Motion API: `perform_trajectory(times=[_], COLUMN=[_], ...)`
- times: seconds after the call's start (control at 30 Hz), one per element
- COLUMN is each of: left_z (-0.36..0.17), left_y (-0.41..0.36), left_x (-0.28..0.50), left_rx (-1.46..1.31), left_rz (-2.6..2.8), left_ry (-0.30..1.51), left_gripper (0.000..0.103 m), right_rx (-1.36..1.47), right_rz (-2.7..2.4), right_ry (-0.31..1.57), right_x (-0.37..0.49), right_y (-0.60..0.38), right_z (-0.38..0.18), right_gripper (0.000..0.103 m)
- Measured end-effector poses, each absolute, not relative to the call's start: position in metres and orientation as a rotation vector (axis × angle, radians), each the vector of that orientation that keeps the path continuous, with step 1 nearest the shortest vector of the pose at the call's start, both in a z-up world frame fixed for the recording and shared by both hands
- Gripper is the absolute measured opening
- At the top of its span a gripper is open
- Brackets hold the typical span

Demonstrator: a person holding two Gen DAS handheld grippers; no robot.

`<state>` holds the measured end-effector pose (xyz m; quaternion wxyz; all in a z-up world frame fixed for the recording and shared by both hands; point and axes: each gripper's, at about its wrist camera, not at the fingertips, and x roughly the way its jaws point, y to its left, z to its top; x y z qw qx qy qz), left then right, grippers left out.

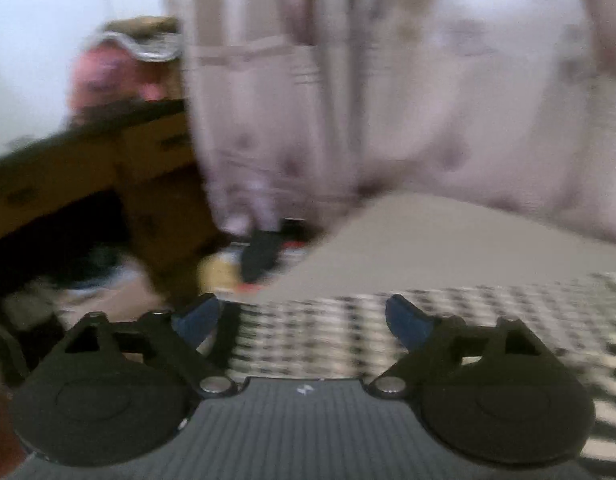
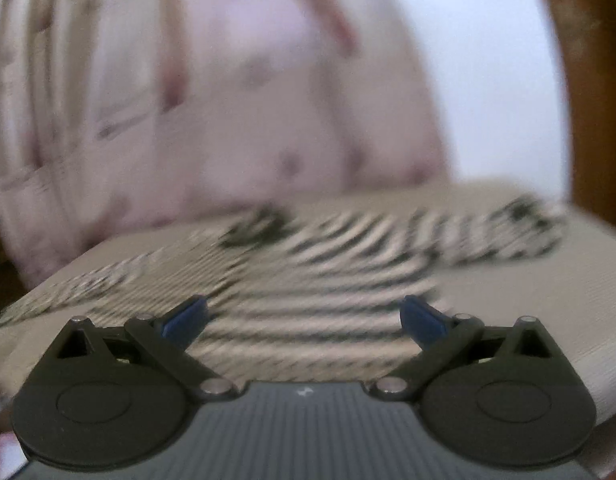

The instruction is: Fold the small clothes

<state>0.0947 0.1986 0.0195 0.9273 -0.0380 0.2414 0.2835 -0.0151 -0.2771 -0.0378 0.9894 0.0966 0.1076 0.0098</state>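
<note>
While the striped garment (image 2: 328, 280) lies spread flat on the beige surface (image 2: 548, 300), both the left gripper (image 1: 303, 316) and right gripper (image 2: 303, 316) hover over it, jaws wide apart, gripping nothing

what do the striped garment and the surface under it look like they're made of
Striped garment: soft cloth, probably a knit, matte; it lies limp with black and white stripes bending over folds. Blur hides the weave.
Surface: beige fabric covering, matte, with faint fine ribbing; likely a woven cover or upholstery, though that is uncertain.

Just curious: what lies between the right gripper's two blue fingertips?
In the right wrist view, the right gripper stands open over the black-and-white striped garment, touching nothing.
</note>
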Motion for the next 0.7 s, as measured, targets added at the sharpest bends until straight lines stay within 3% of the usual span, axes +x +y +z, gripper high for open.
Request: perform_trajectory(times=[0.3, 0.5, 0.57, 0.7], left_z=[-0.018, -0.05, -0.056, -0.061], left_y=[0.033, -0.04, -0.046, -0.051], left_x=[0.117, 0.121, 0.12, 0.126], left_rx=[-0.151, 0.033, 0.086, 0.106], left_rz=[0.052, -0.03, -0.041, -0.049], left_ry=[0.578, 0.536, 0.526, 0.542], left_gripper=[0.093, 0.093, 0.094, 0.101], right_rx=[-0.057, -0.365, -0.423, -0.444], right_rz=[-0.291, -0.396, -0.423, -0.46], right_ry=[0.219, 0.313, 0.363, 0.481], right_x=[0.057, 0.154, 0.185, 0.233], right_y=[-0.383, -0.406, -0.415, -0.439], right_z=[-0.024, -0.026, -0.03, -0.042], right_gripper=[0.103, 0.102, 0.084, 0.059])
